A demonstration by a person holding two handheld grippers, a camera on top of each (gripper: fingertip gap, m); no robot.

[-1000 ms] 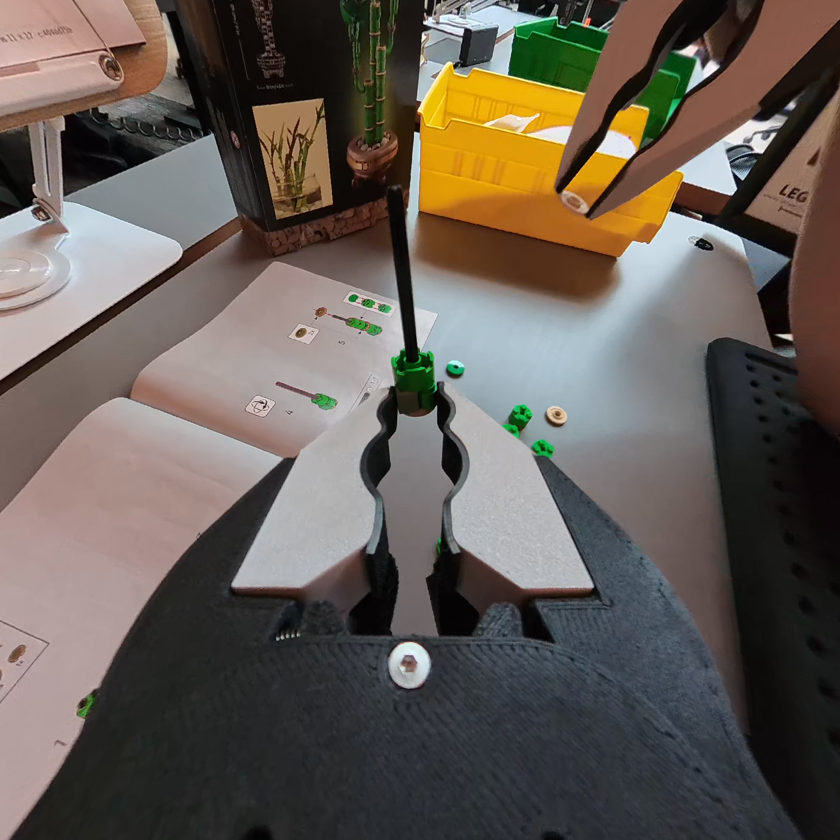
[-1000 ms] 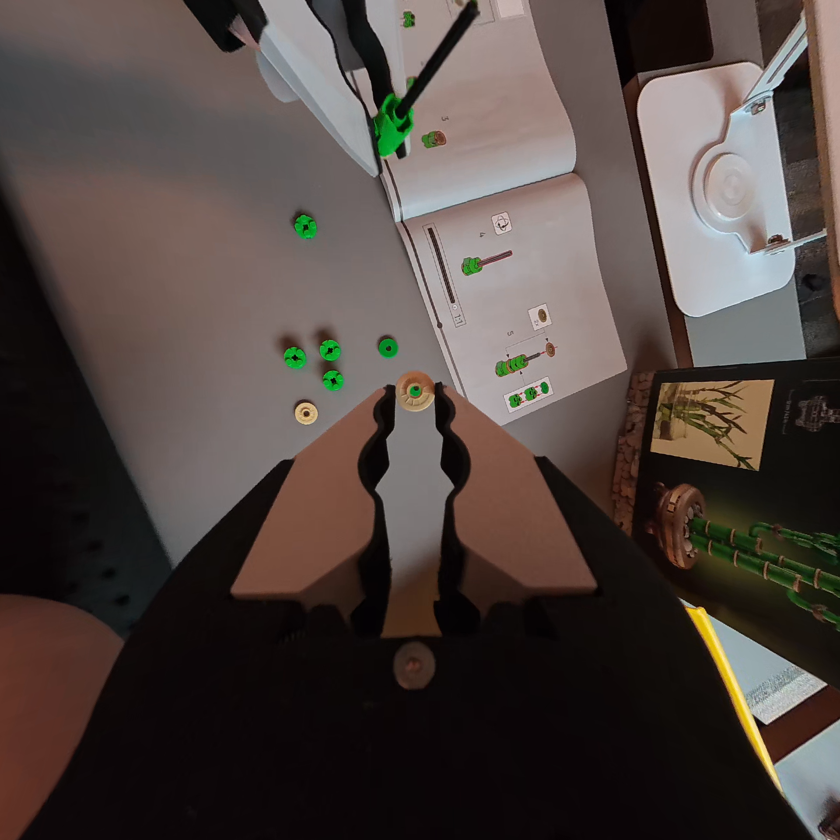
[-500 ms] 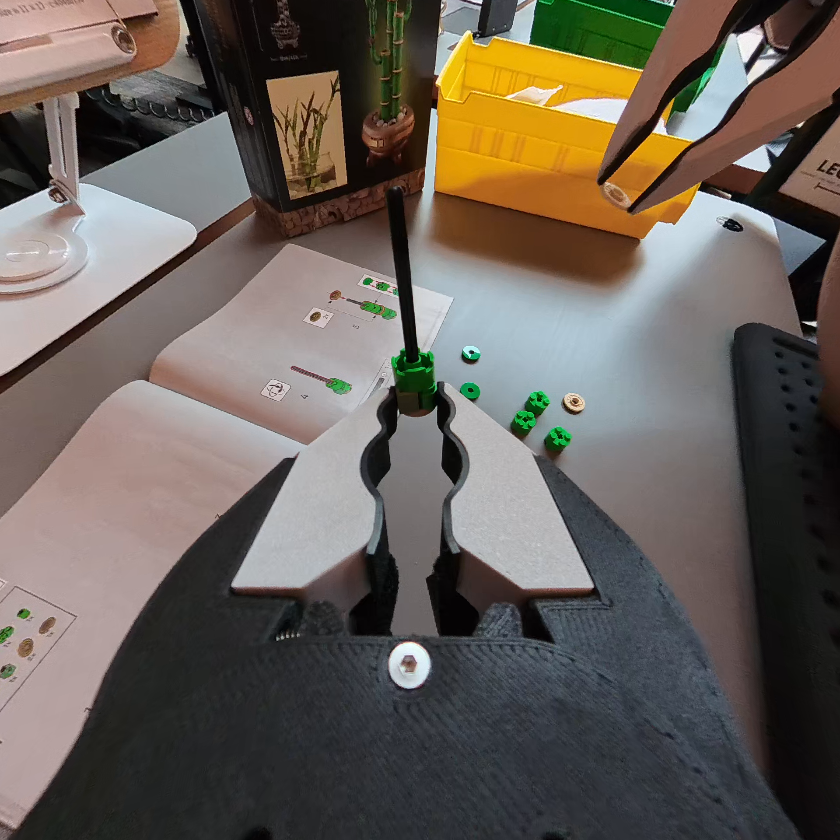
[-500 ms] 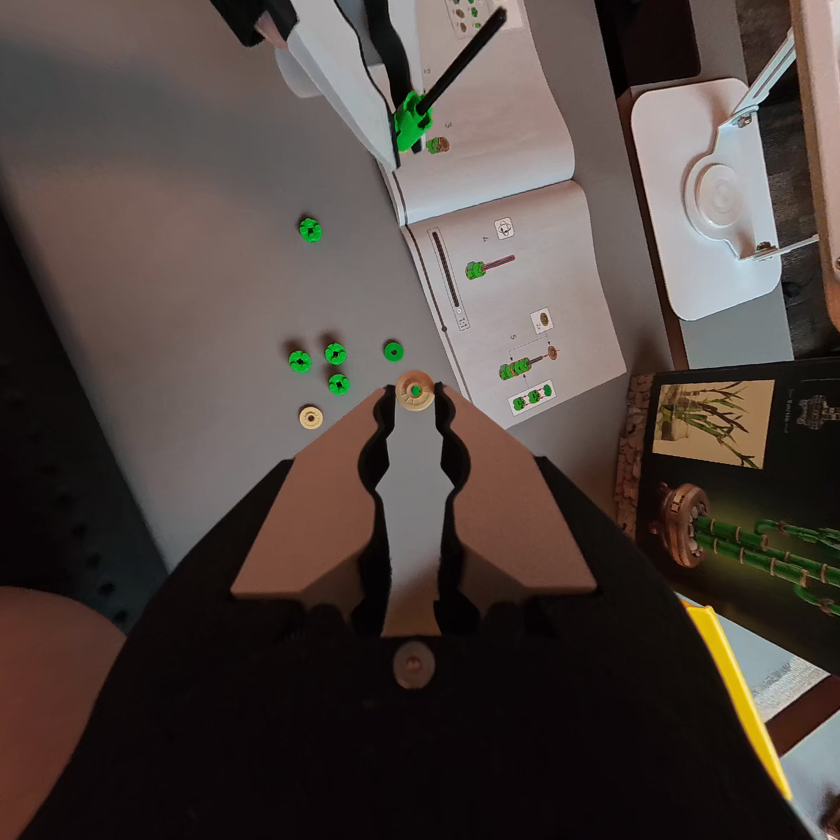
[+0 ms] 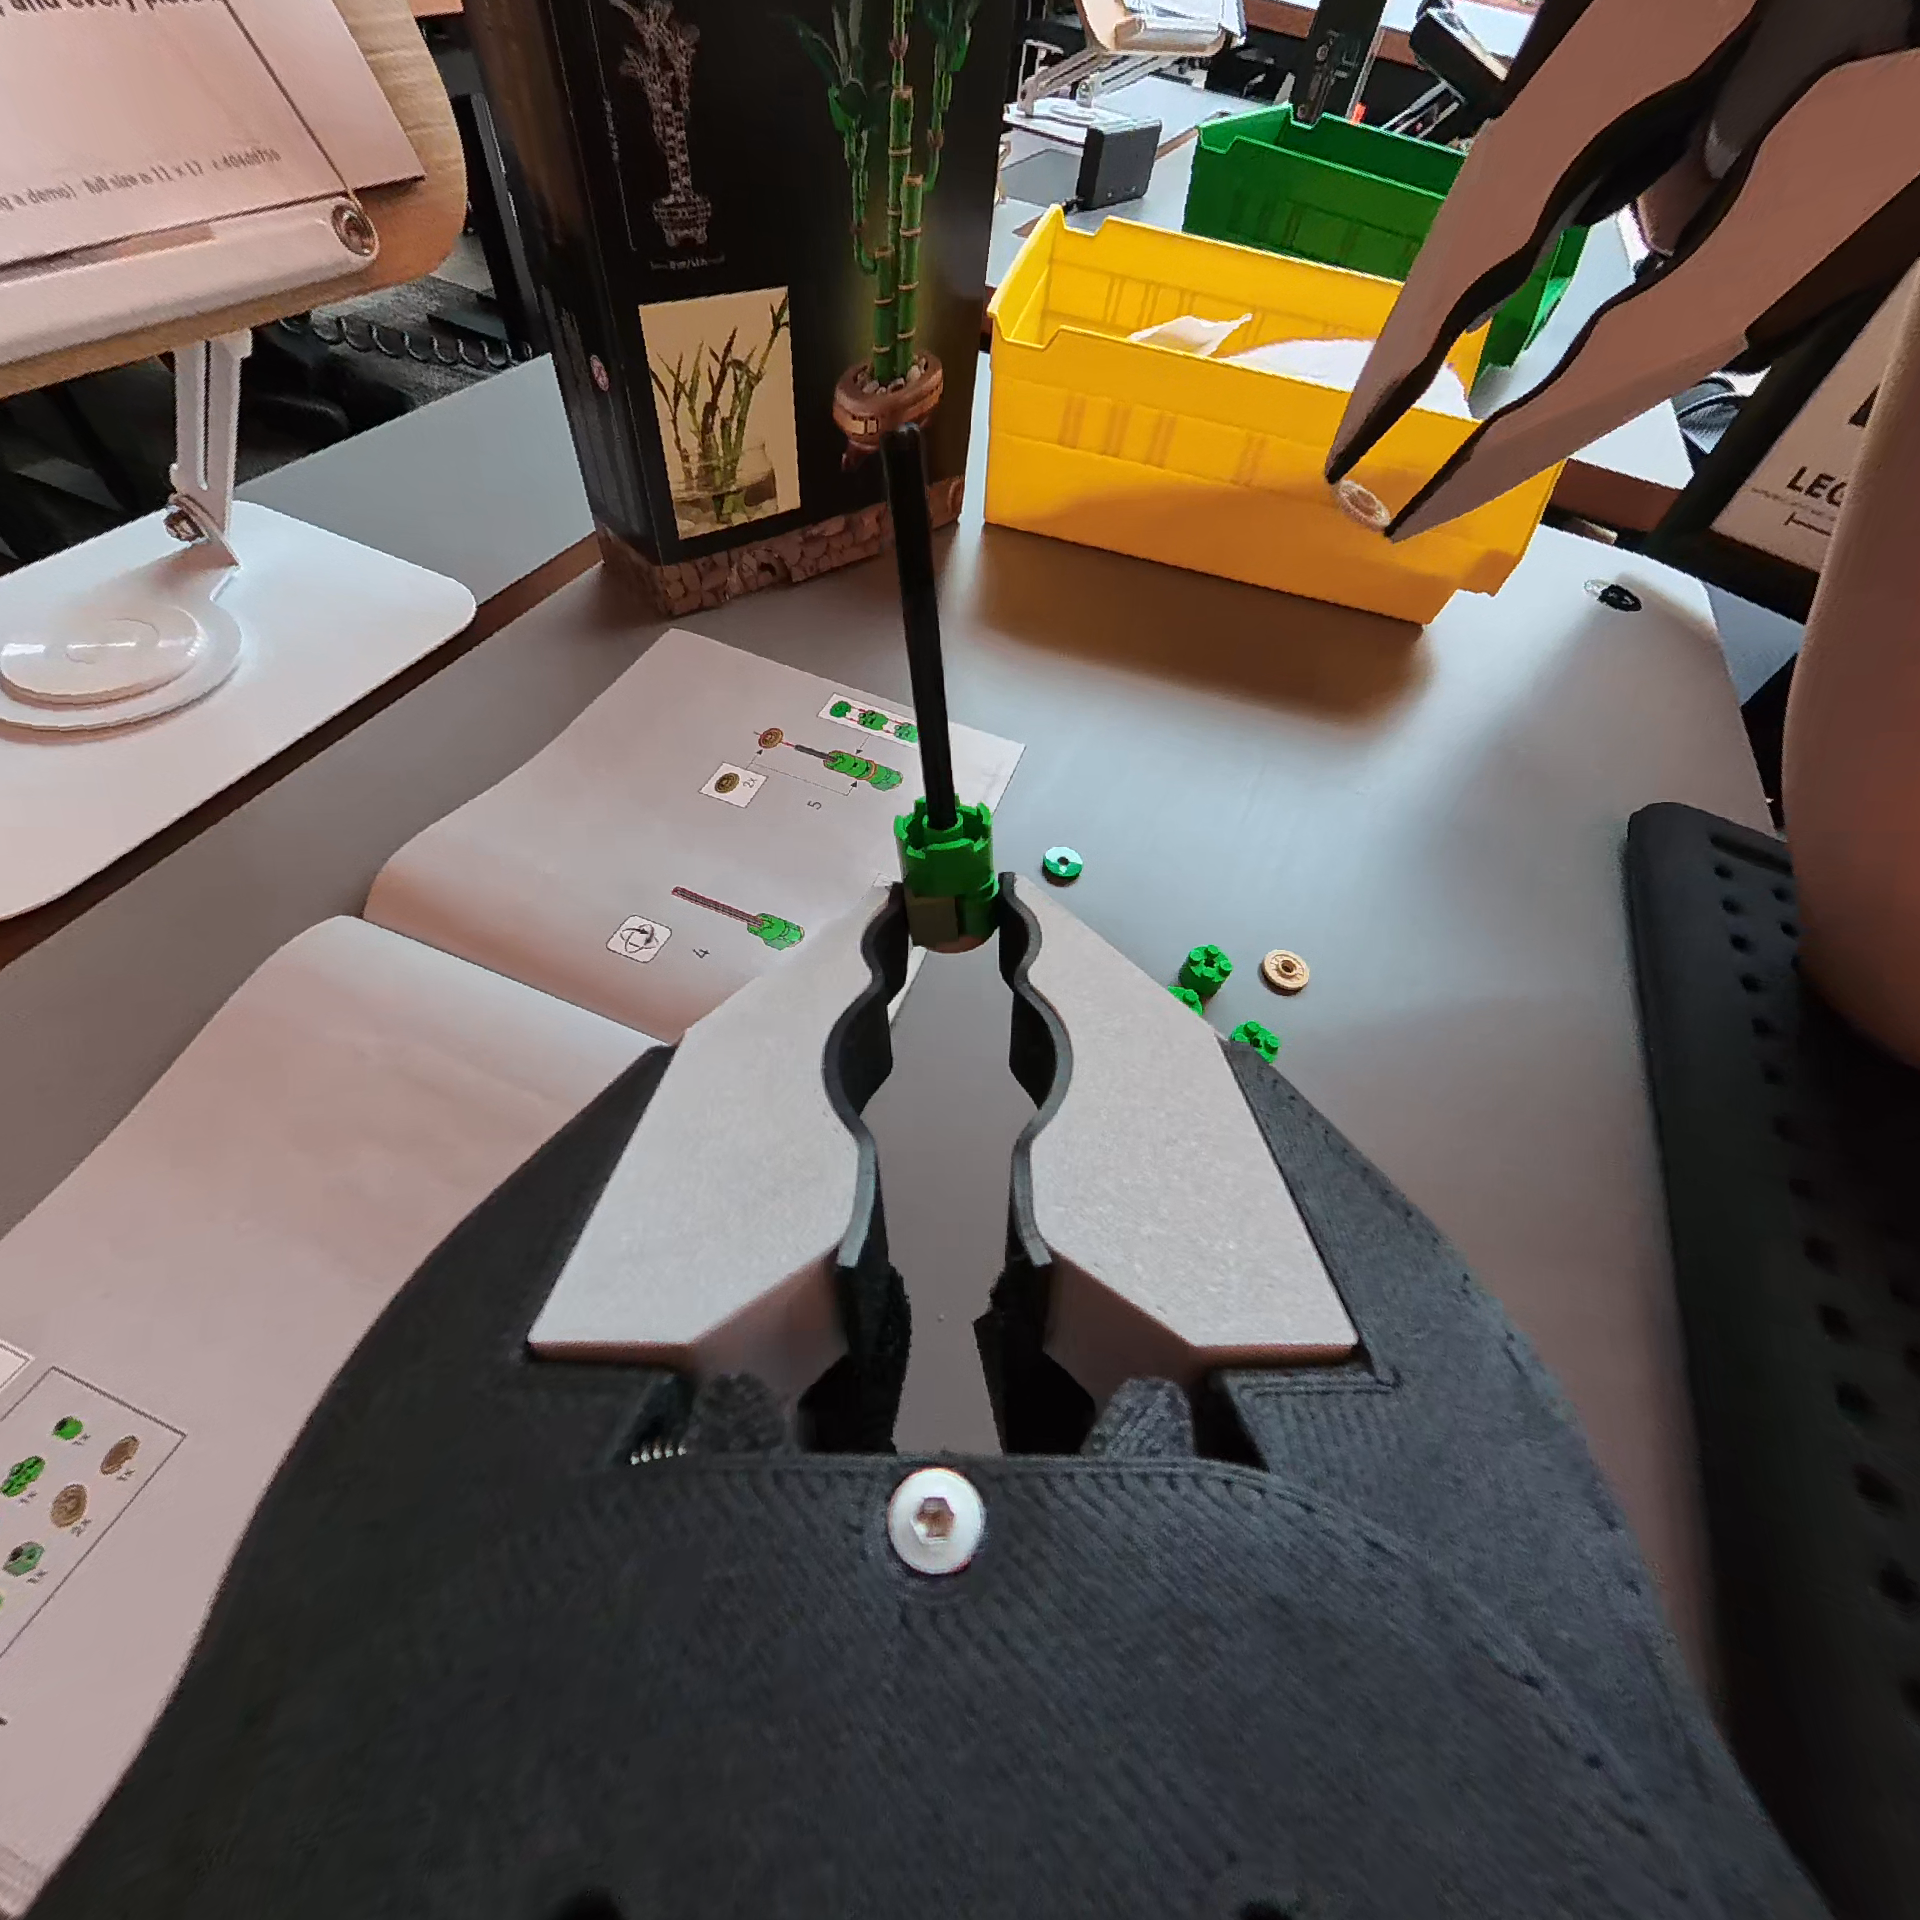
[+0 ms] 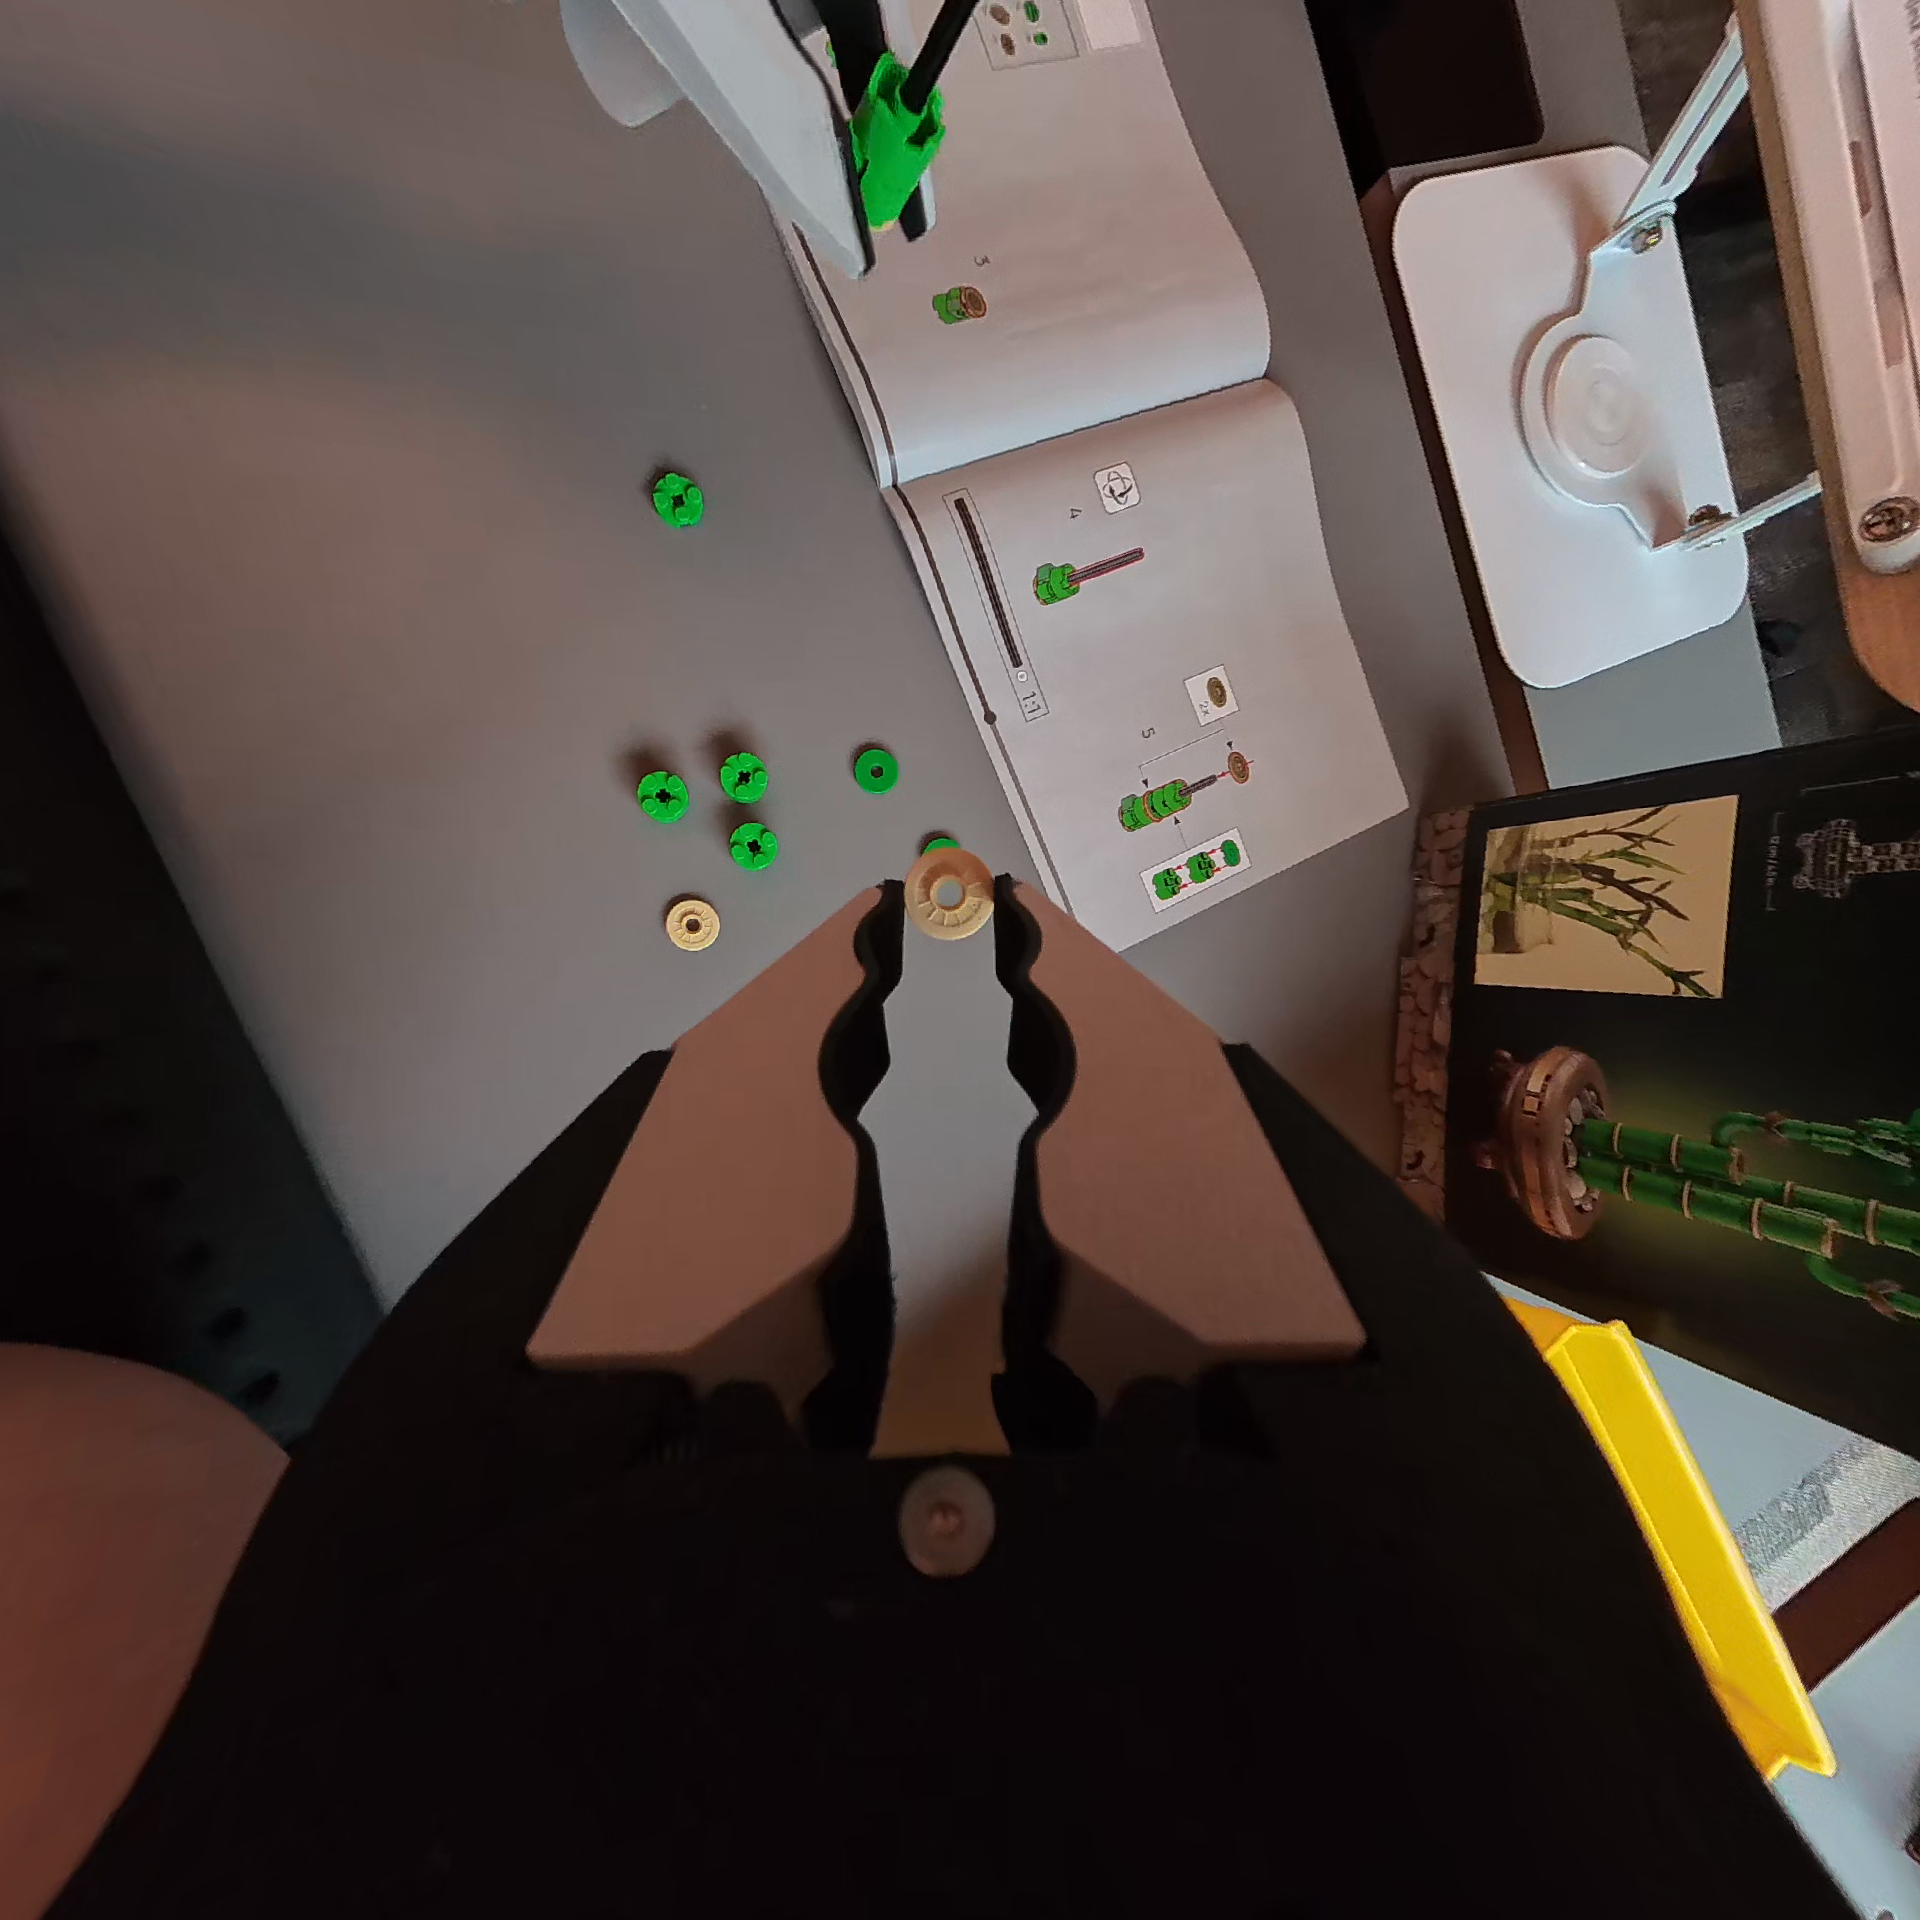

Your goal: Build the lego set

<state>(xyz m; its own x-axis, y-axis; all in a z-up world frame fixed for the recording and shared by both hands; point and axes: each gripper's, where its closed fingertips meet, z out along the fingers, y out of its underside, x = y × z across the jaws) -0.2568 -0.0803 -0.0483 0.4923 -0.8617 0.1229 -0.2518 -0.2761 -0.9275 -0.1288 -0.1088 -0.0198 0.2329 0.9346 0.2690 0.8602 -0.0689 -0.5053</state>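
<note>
While the left hand-held gripper (image 5: 943, 914) clamps a green stack (image 5: 942, 852) on a black axle (image 5: 920, 623), an instruction booklet (image 5: 582, 883) lies ahead-left, a yellow bin (image 5: 1174, 457) ahead-right. Right view: the right hand-held gripper (image 6: 948, 896) pinches one tan disc (image 6: 948, 894); beyond-left on the tabletop (image 6: 416, 520) lie four green round bricks (image 6: 743, 777) and another tan disc (image 6: 692, 923).

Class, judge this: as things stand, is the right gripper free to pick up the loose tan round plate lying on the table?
Probably not yet. The right gripper is already shut on a tan ring piece. The loose tan round plate lies uncovered on the table, so only the occupied gripper blocks it.
</note>
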